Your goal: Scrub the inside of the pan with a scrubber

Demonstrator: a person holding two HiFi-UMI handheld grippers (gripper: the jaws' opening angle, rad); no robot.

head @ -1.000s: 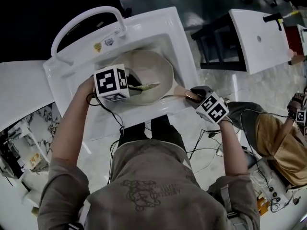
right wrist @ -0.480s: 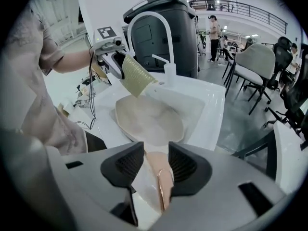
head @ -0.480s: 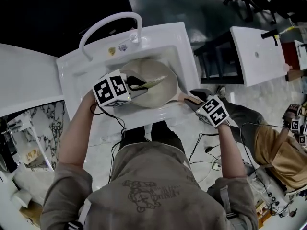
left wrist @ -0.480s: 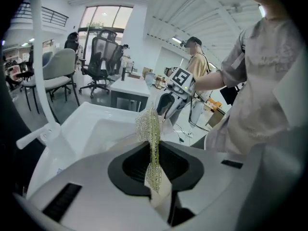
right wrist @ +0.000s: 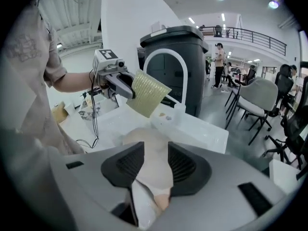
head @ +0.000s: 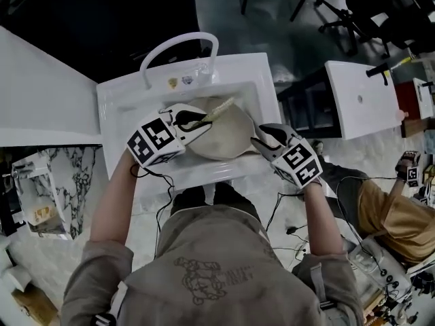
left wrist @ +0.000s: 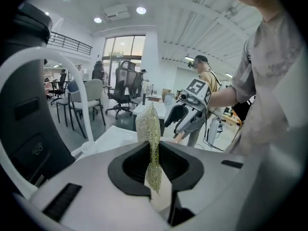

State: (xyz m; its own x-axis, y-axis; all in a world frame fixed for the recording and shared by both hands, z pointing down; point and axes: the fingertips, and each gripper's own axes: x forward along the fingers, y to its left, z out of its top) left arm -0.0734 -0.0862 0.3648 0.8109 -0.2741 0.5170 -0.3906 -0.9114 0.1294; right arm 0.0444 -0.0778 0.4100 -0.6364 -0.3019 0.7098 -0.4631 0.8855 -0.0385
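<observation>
Pan (head: 224, 138) over sink (head: 119, 114), walls close round, faucet (head: 178, 46) behind. Your left gripper (left wrist: 154, 162) pinches scrubber (left wrist: 148, 126) tight above pan's far rim; right gripper (right wrist: 153, 159) clamps handle (right wrist: 150, 177), jaws wide.

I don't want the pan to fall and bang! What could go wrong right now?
1. The right hand-held gripper grips the pan only by its handle at the sink. The pan might tip or slip out and bang down.
2. The left hand-held gripper pinches a thin, floppy scrubber. Hard scrubbing might pull it loose or fold it over.
</observation>
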